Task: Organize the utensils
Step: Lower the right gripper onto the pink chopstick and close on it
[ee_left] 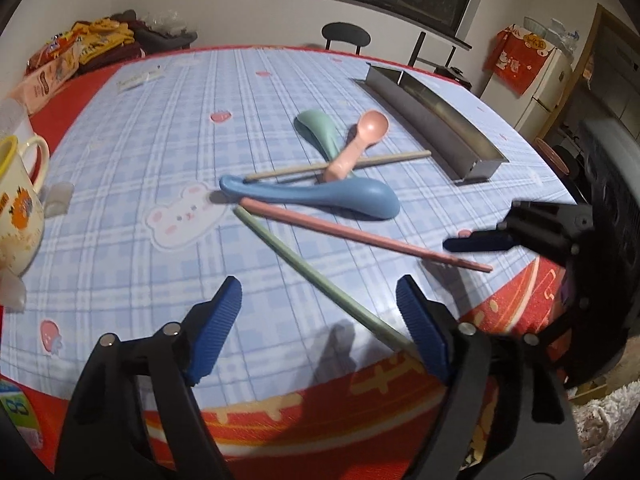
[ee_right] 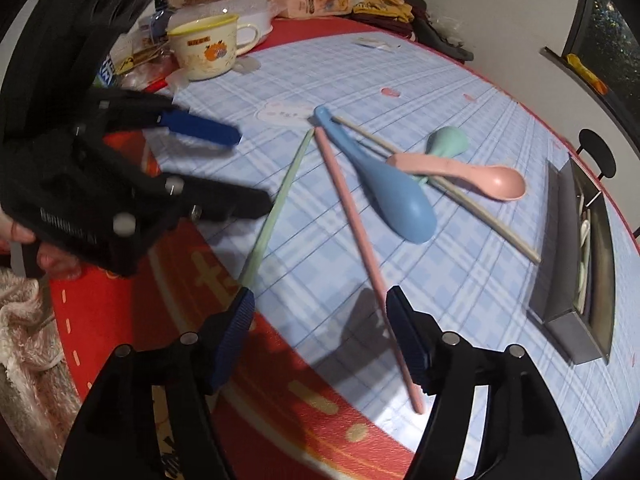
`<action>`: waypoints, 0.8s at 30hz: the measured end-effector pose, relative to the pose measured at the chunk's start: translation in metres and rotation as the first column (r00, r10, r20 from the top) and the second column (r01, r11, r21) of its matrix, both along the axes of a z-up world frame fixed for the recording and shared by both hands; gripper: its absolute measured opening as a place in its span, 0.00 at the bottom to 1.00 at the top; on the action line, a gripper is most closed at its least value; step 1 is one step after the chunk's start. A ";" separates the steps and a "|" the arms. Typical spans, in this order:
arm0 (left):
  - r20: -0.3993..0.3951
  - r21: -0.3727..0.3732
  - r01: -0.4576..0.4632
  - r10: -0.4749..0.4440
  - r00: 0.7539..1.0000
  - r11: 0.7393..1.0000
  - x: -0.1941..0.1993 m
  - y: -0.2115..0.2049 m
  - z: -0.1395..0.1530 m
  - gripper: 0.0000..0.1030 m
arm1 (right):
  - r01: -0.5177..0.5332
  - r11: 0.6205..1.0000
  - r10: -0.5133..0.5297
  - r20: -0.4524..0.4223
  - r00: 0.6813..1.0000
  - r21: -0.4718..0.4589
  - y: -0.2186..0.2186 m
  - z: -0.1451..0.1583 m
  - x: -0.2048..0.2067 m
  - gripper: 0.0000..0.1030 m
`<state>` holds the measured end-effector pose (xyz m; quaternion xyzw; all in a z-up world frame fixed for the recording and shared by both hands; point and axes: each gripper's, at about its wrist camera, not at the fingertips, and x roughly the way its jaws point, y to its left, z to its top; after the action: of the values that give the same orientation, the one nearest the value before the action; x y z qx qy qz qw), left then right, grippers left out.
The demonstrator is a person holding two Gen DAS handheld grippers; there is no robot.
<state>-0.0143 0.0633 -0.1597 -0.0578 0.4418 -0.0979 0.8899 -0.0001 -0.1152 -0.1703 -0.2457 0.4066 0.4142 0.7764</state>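
A pile of utensils lies on the blue checked tablecloth (ee_left: 160, 152): a blue spoon (ee_left: 320, 196), a pink spoon (ee_left: 356, 140), a green spoon (ee_left: 316, 130), a beige chopstick (ee_left: 340, 165), a pink chopstick (ee_left: 360, 236) and a green chopstick (ee_left: 312, 276). My left gripper (ee_left: 320, 320) is open and empty, above the green chopstick's near end. My right gripper (ee_right: 320, 332) is open and empty, its right finger by the pink chopstick (ee_right: 360, 240). A metal utensil tray (ee_left: 432, 112) stands at the right and holds some white pieces (ee_right: 584, 248).
A cream mug (ee_right: 208, 50) and food packages (ee_right: 320, 0) stand along the table's far left side. A chair (ee_left: 346, 36) and a fridge (ee_left: 540, 80) stand beyond the table. The red table edge (ee_left: 280, 420) is right below my grippers.
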 end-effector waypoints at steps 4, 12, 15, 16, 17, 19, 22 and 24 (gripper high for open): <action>-0.032 0.009 -0.010 0.010 0.999 1.000 -0.001 -0.009 -0.005 0.74 | 0.038 0.999 -0.038 0.010 0.999 0.020 -0.016 0.006 0.013 0.65; -0.071 0.142 -0.032 0.043 0.997 0.989 0.010 -0.036 -0.016 0.74 | 0.052 0.995 -0.050 -0.028 0.998 0.085 -0.032 0.008 0.035 0.48; -0.081 0.200 -0.025 0.042 0.996 0.980 0.013 -0.043 -0.018 0.74 | 0.027 0.996 -0.023 -0.044 0.999 0.090 -0.027 0.004 0.039 0.37; -0.081 0.216 -0.023 0.041 0.996 0.976 0.015 -0.044 -0.018 0.71 | 0.018 0.996 -0.013 -0.050 0.999 0.090 -0.024 0.003 0.039 0.34; -0.080 0.230 -0.021 0.041 0.996 0.973 0.016 -0.044 -0.018 0.69 | 0.011 0.996 -0.006 -0.054 0.999 0.089 -0.021 0.001 0.040 0.34; -0.084 0.232 -0.019 0.039 0.996 0.972 0.018 -0.041 -0.017 0.62 | -0.004 0.997 0.008 -0.052 0.999 0.079 -0.014 -0.001 0.040 0.31; -0.086 0.239 -0.002 0.024 0.996 0.971 0.017 -0.038 -0.015 0.49 | -0.020 0.997 0.023 -0.047 0.999 0.068 -0.004 -0.004 0.041 0.29; -0.085 0.243 0.008 0.013 0.996 0.970 0.013 -0.035 -0.014 0.42 | -0.028 0.998 0.031 -0.048 0.998 0.063 0.001 -0.005 0.043 0.27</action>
<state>-0.0010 0.0282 -0.1738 0.0470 0.4882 -0.0395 0.8706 0.0430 -0.1142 -0.1752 -0.2172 0.4089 0.4439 0.7672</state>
